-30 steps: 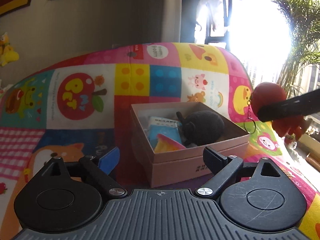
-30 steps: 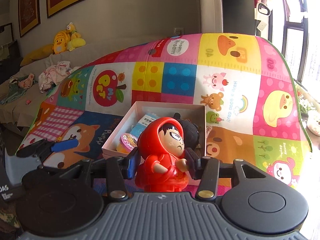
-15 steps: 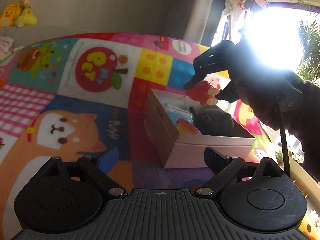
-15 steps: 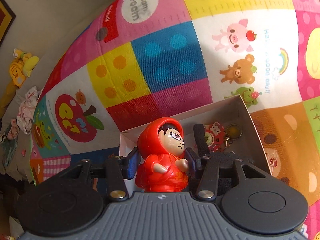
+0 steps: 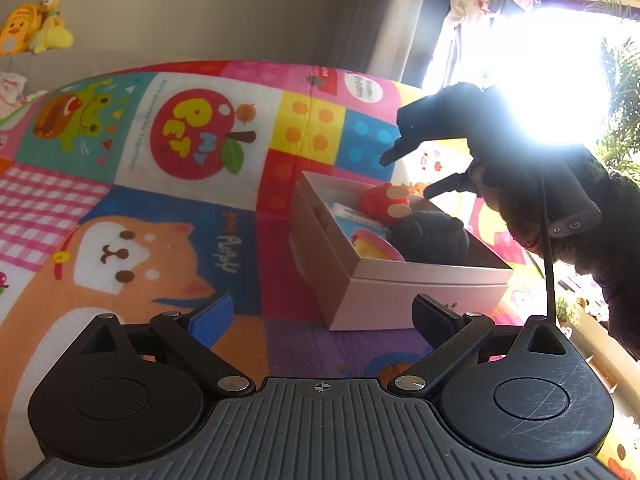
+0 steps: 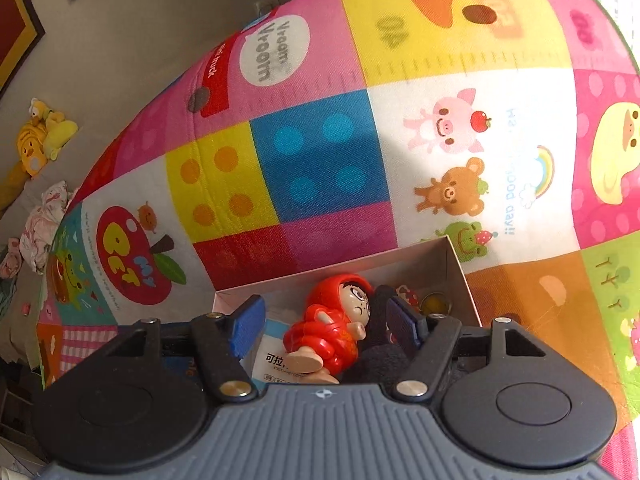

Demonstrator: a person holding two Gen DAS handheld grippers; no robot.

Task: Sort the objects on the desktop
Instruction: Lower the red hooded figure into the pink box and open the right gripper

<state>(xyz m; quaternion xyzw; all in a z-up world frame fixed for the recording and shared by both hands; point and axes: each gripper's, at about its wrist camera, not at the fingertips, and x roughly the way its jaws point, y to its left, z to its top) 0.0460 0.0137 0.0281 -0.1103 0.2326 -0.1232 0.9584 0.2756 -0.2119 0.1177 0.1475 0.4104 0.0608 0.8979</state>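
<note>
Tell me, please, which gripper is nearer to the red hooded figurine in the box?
Right. The right gripper is just above the red hooded figurine, its jaws just opened. The left gripper hangs open short of the pink box.

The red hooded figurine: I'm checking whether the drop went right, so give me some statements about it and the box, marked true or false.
1. The red hooded figurine lies tipped on its side inside the pink box. True.
2. The right gripper clamps the figurine. False: its jaws have just been opening, and the pads stand clear of it.
3. The left gripper is open and holds nothing. True.
4. The box is otherwise empty. False: a dark plush item and a white packet are in it.
5. The box stands on a plain grey cloth. False: a colourful cartoon mat.
</note>
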